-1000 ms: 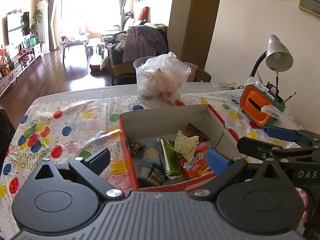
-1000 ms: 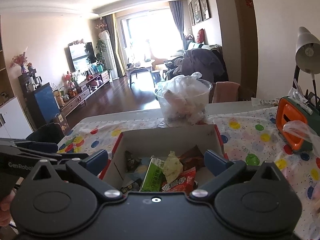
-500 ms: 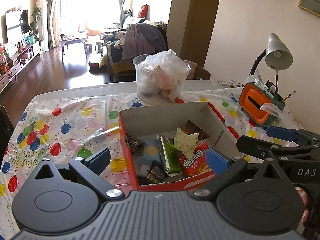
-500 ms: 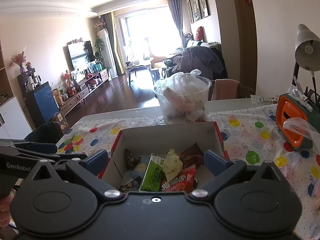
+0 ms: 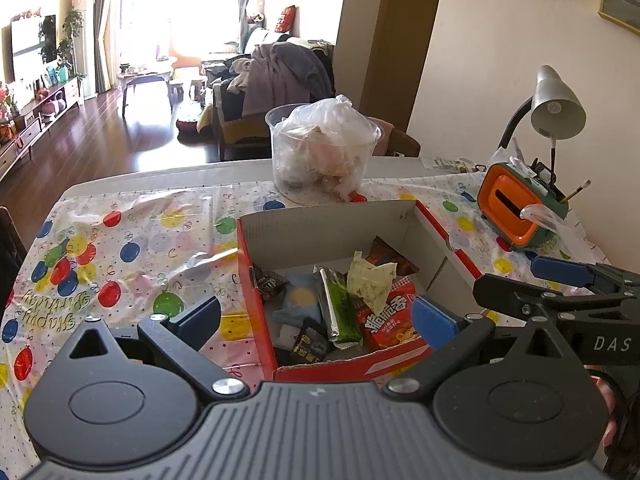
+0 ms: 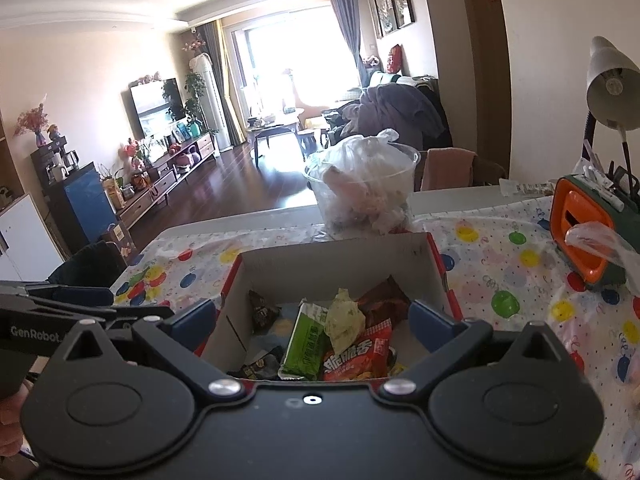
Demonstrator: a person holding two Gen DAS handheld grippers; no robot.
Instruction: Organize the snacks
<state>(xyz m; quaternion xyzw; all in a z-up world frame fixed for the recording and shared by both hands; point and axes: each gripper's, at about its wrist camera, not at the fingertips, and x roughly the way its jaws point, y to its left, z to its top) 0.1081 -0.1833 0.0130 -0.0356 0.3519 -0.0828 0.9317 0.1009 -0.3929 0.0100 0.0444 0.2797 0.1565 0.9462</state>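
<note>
A red cardboard box point(image 5: 256, 280) point(image 6: 436, 256) stands on the balloon-print tablecloth and holds several snack packs: a red bag point(image 5: 390, 316) point(image 6: 360, 354), a green bar point(image 5: 340, 308) point(image 6: 306, 340), a pale green wrapper point(image 5: 370, 280) point(image 6: 344, 318) and dark small packs point(image 5: 310, 344). My left gripper point(image 5: 316, 316) is open and empty, held just before the box's near edge. My right gripper point(image 6: 312, 316) is open and empty, also at the near edge. The right gripper also shows in the left wrist view point(image 5: 560, 280).
A clear tub with a plastic bag point(image 5: 324, 152) point(image 6: 364, 192) stands behind the box. An orange and green desk organiser point(image 5: 520, 212) point(image 6: 584, 228) and a grey lamp point(image 5: 556, 108) are at the right. The tablecloth point(image 5: 120, 248) spreads left of the box.
Both grippers have drawn back and risen slightly from the box, so the box sits a little lower and farther in both views. Both stay open and empty.
</note>
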